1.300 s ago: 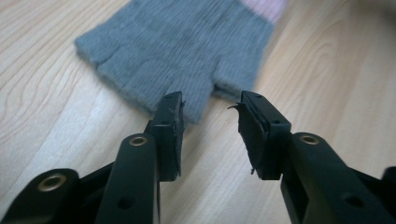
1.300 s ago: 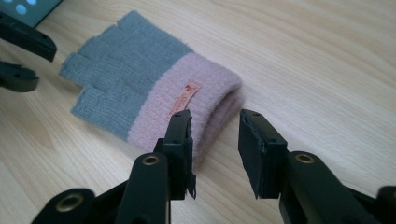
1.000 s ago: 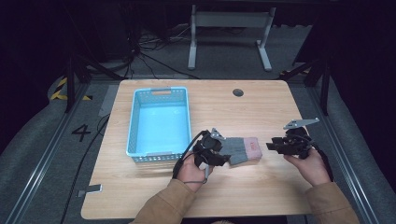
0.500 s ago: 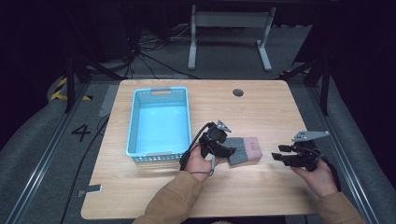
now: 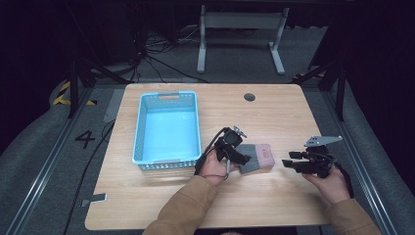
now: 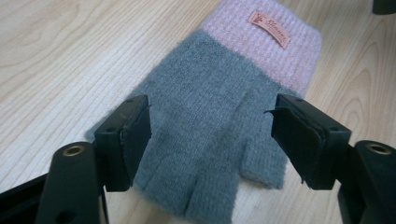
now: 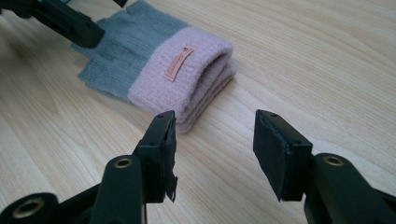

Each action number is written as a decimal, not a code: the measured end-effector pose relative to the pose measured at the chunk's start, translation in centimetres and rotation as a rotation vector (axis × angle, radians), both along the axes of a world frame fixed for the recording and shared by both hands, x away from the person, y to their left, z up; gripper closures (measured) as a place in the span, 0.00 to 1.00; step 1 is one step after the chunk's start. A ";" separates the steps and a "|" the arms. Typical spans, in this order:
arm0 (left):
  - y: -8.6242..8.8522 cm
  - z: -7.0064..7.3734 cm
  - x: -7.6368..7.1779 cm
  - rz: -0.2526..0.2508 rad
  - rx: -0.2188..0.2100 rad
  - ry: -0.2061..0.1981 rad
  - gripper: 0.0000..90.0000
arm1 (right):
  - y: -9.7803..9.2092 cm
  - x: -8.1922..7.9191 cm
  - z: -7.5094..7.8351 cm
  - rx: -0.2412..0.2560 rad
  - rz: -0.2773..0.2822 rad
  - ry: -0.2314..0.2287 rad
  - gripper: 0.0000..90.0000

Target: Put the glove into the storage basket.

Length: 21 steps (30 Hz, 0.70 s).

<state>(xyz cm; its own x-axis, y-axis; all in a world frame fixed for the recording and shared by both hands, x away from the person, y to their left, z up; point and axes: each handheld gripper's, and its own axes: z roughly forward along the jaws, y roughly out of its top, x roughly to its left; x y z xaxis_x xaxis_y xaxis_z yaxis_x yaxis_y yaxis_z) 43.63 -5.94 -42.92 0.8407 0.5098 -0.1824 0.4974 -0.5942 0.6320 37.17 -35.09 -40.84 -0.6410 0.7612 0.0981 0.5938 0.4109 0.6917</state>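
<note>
A knitted glove (image 5: 257, 157) with grey fingers and a pink cuff lies flat on the wooden table, right of the basket. In the left gripper view the glove (image 6: 219, 107) lies between and beyond the two black jaws, finger end nearest; my left gripper (image 6: 210, 135) is open just over it, its jaws straddling the grey part. In the high view my left gripper (image 5: 241, 157) sits at the glove's left end. My right gripper (image 5: 288, 160) is open, a short way right of the cuff. In the right gripper view the pink cuff (image 7: 187, 77) lies ahead of the right gripper (image 7: 212, 144), apart from it.
A light blue plastic basket (image 5: 138, 127) stands empty on the left half of the table (image 5: 274, 112). A round cable hole (image 5: 249, 97) is near the far edge. Beyond the table are a metal stand's legs (image 5: 240, 49) and cables on the dark floor.
My right gripper has drawn back to the right and toward the near edge, away from the cuff. My left gripper stayed at the glove's finger end, shifting slightly.
</note>
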 end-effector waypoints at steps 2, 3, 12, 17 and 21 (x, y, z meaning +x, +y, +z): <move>-0.2 -0.3 0.1 -0.001 0.004 -0.003 0.29 | -0.1 0.1 0.1 0.014 0.001 0.004 0.55; -0.3 -0.5 0.2 -0.012 -0.004 0.005 0.29 | -0.1 0.1 0.0 0.020 0.001 0.003 0.54; -1.3 -1.3 0.1 -0.024 0.040 -0.018 0.28 | -0.1 0.1 -0.2 0.023 0.006 0.012 0.54; -1.8 -1.6 -0.1 -0.036 0.059 -0.019 0.22 | -0.1 0.1 -0.2 0.029 0.012 0.013 0.53; -2.1 -1.7 -0.5 -0.043 0.097 -0.045 0.19 | -0.1 0.0 -0.3 0.030 0.010 0.015 0.53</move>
<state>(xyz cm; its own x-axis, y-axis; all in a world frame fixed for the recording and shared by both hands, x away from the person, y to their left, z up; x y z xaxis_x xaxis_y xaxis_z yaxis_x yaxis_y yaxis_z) 43.13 -8.04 -44.59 0.8684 0.4865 -0.0955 0.4427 -0.6742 0.5912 37.22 -35.20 -41.11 -0.6469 0.7514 0.1302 0.5999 0.3960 0.6952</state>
